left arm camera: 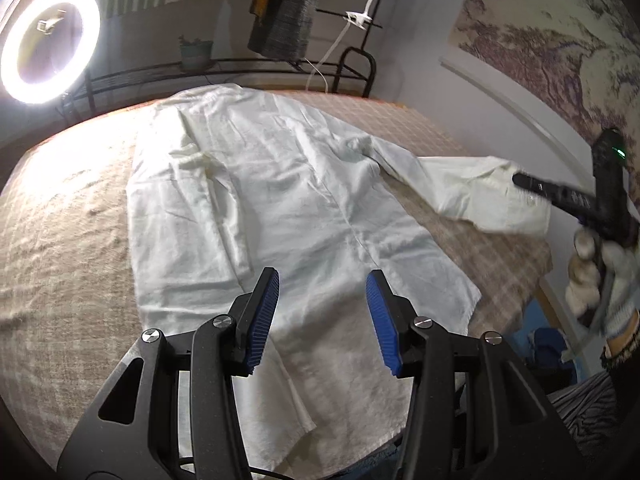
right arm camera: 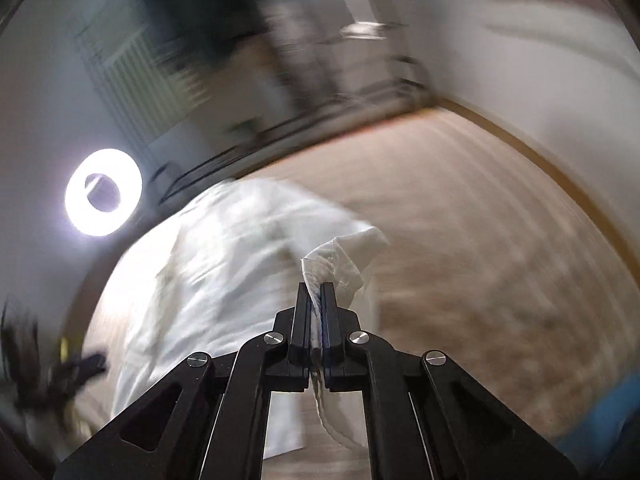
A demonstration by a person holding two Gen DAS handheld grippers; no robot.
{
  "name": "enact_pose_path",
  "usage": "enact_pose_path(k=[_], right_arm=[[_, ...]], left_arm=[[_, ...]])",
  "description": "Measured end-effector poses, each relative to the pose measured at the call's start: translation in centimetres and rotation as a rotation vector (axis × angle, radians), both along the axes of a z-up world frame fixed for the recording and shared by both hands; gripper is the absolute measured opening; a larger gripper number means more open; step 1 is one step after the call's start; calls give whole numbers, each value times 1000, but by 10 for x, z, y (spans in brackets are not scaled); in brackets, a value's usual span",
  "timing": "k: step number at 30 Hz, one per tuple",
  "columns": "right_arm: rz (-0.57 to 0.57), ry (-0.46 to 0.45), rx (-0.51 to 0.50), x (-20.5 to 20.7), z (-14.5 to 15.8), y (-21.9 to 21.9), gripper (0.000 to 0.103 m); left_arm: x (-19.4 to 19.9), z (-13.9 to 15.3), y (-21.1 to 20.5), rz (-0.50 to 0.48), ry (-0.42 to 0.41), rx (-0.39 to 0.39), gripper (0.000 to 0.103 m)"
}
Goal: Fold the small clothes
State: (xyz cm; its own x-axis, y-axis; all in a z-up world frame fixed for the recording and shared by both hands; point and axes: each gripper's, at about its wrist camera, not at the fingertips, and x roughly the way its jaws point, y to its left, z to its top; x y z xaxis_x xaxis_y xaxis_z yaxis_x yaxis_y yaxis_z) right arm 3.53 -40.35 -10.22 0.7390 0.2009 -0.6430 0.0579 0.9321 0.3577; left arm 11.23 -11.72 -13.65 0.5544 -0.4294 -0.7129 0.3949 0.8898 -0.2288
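A white long-sleeved shirt [left arm camera: 272, 200] lies spread flat on the beige checked table cover [left arm camera: 68, 216]. Its right sleeve [left arm camera: 472, 188] stretches out to the right, lifted at the cuff. My right gripper [left arm camera: 520, 181] is shut on that cuff, held by a gloved hand [left arm camera: 600, 272]. In the right wrist view the right gripper [right arm camera: 317, 290] pinches a fold of the white cuff [right arm camera: 340, 256] between its closed pads; the picture is blurred. My left gripper [left arm camera: 323, 280] hovers over the shirt's lower hem with its blue pads [left arm camera: 264, 316] apart and nothing between them.
A bright ring light [left arm camera: 48, 44] stands at the back left. A black metal rack [left arm camera: 348, 68] with hanging clothes and a potted plant [left arm camera: 196, 54] runs behind the table. A wall with a mural [left arm camera: 552, 40] borders the right side.
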Motion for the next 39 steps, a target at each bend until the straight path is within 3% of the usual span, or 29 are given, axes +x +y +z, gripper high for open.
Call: enact_pose_path(k=[3, 6, 11, 16, 20, 25, 28, 31, 35, 39], right_arm=[[195, -17, -118, -2, 7, 62, 3], [355, 33, -183, -9, -12, 108, 3], [496, 144, -245, -11, -52, 141, 3], [571, 165, -274, -19, -59, 144, 3], [615, 173, -181, -15, -60, 134, 8], [693, 186, -40, -22, -37, 114, 12], [674, 151, 17, -13, -20, 92, 20], [549, 141, 18, 19, -11, 72, 32], [412, 186, 29, 83, -18, 57, 33], [334, 224, -16, 150, -32, 57, 33]], left_arm=[[2, 4, 9, 32, -7, -16, 46], [3, 4, 19, 65, -5, -28, 46], [5, -3, 22, 76, 24, -46, 46], [10, -17, 0, 31, 74, -56, 46], [15, -27, -18, -6, 137, -108, 47], [14, -46, -40, -51, 218, -155, 47], [13, -60, -56, -67, 263, -175, 47], [8, -72, -75, -92, 294, -170, 47], [3, -83, -96, -110, 309, -164, 47], [7, -93, -101, -85, 335, -237, 47]])
